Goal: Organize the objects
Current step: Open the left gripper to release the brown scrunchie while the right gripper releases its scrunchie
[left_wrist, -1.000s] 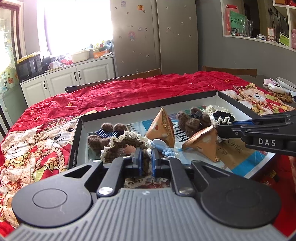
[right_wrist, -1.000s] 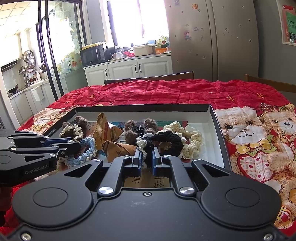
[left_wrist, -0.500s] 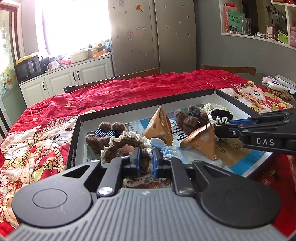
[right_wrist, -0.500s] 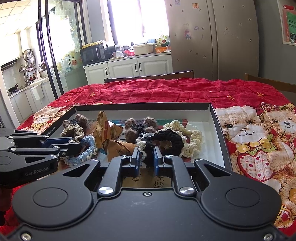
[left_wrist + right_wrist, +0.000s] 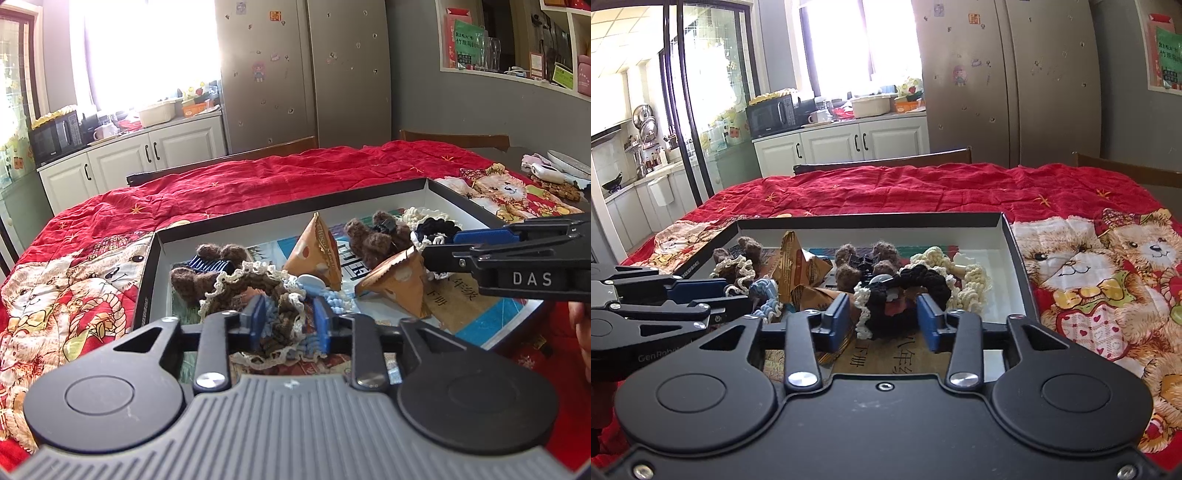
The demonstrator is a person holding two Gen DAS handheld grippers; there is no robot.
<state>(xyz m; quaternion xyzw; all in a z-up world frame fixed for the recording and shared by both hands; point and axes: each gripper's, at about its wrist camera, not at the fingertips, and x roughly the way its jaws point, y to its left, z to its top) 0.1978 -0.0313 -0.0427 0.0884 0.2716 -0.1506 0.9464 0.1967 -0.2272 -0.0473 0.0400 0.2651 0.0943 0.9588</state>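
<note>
A shallow black-rimmed box (image 5: 147, 273) (image 5: 1015, 251) on the red quilt holds small items. My left gripper (image 5: 290, 325) (image 5: 737, 295) is at the box's near-left part. Its jaws are opening around a brown scrunchie with cream lace (image 5: 258, 284), which lies loose between the pads beside a light blue crochet band (image 5: 332, 295). My right gripper (image 5: 882, 325) (image 5: 441, 246) is at the near-right part. Its jaws are opening around a black scrunchie with a cream edge (image 5: 916, 284), which lies free between the pads. Two orange triangular packets (image 5: 317, 251) (image 5: 798, 262) and brown knitted bears (image 5: 373, 236) (image 5: 868, 258) lie between the two.
A cream knitted scrunchie (image 5: 971, 280) lies at the box's right wall. A red bear-print quilt (image 5: 1089, 266) covers the table all round. Wooden chair backs (image 5: 886, 162) stand at the far edge. Small items (image 5: 550, 173) lie at the far right. Part of a hand (image 5: 581, 321) shows on the right.
Both grippers' jaws have spread apart from nearly shut, and the scrunchies between them have puffed out. Neither hand has shifted.
</note>
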